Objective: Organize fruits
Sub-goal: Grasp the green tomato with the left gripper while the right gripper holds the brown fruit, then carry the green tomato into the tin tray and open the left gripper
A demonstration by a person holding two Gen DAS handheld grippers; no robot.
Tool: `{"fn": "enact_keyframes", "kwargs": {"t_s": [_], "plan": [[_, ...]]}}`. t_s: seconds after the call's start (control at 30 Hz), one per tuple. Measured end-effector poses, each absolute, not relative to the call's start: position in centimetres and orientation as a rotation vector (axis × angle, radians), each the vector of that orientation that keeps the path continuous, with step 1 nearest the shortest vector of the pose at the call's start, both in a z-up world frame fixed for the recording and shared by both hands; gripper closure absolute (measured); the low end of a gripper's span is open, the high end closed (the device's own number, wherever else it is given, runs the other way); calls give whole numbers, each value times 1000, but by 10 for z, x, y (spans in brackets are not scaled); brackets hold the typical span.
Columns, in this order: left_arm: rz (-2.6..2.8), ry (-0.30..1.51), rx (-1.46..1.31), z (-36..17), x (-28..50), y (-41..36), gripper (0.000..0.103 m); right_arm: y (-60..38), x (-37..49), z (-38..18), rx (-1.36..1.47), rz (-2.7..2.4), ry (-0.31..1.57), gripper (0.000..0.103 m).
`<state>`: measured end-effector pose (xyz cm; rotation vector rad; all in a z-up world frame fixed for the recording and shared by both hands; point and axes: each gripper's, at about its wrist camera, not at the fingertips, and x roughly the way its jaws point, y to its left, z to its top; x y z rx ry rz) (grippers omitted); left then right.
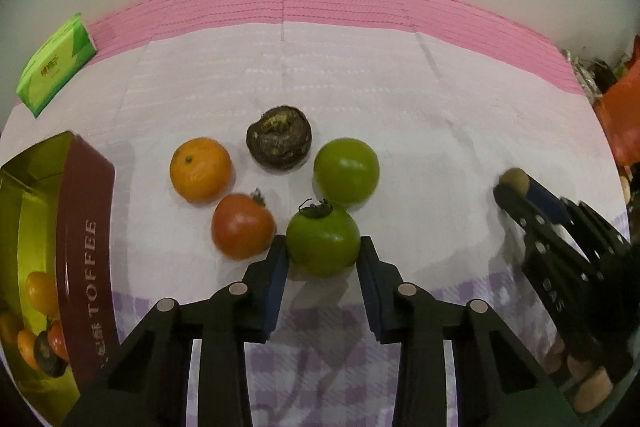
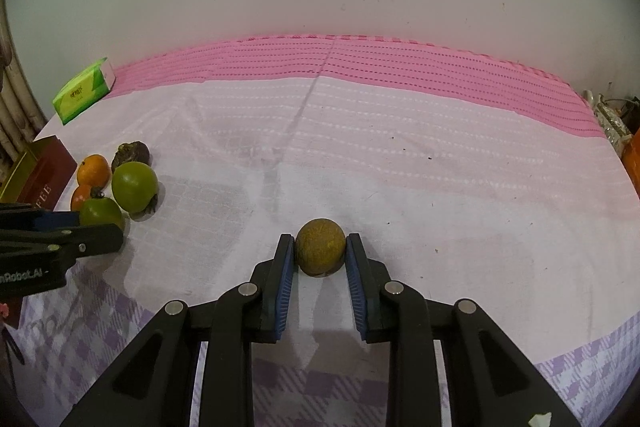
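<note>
My left gripper [image 1: 323,245] is shut on a green tomato [image 1: 322,239] with a dark stalk, both blue pads pressing its sides on the cloth. Around it lie a red tomato [image 1: 242,225], an orange [image 1: 201,169], a round green fruit [image 1: 346,171] and a dark brown shrivelled fruit [image 1: 279,137]. My right gripper [image 2: 320,247] is shut on a small brownish round fruit [image 2: 320,246] resting on the cloth; in the left wrist view it shows at the right edge [image 1: 510,185]. The left gripper appears at the left of the right wrist view [image 2: 102,223].
A maroon toffee tin [image 1: 82,247] with a gold inside stands open at the left and holds several fruits. A green tissue pack [image 1: 56,65] lies at the back left. The white, pink and lilac checked cloth [image 2: 400,167] covers the table. Clutter sits at the far right edge.
</note>
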<state>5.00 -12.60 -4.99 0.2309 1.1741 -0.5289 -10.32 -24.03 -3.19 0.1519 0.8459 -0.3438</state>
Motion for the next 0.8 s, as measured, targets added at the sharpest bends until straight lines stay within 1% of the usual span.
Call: {"fn": "enact_keyframes", "kwargs": {"t_s": [0.23,0.37,0.53,0.63,0.8], "plan": [[-540,1168,271,-41,28,-100,68,-240,-103,-32,151,-346,847,78],[-523,1153,251,-25,21,-73,68,-239,-102,-33,144,-349,849,78],[-453,1078,228,5,17,-22,68,-238,-101,-34,135,-354,852,78],[-400,1076,207,15,19,10,68,-237,-100,-33,131,-356,854,78],[-306,1125,200,8,20,61,68,-237,-100,-34,127,-358,854,78]]}}
